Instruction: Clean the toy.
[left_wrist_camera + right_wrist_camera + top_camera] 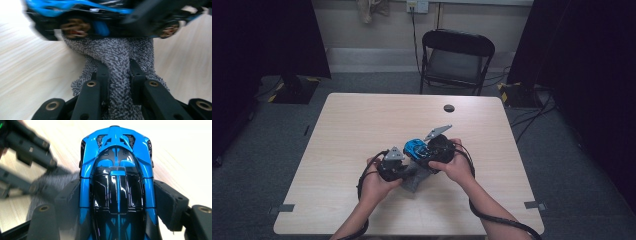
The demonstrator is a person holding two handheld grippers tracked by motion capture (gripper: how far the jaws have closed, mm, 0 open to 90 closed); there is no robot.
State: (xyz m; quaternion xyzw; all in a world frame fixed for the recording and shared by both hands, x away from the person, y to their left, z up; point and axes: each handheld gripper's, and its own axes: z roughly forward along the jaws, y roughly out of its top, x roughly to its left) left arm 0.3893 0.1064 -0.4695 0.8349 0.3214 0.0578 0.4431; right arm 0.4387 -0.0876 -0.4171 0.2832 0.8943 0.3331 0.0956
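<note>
The glossy blue-and-black toy racing car [117, 187] is sitting above the pale wooden tabletop [362, 130], near its middle, in front of the person. Going from the left, the left claw [404, 167] is pinching a speckled grey knitted cloth [117, 65], its jaws pressed together on a fold just below the car's wheels. To the right, the right claw [424, 152] is gripping the car by its two flanks, one jaw on each side. In the right gripper view the car's long axis is running along the jaws, its far end pointing away from the camera.
</note>
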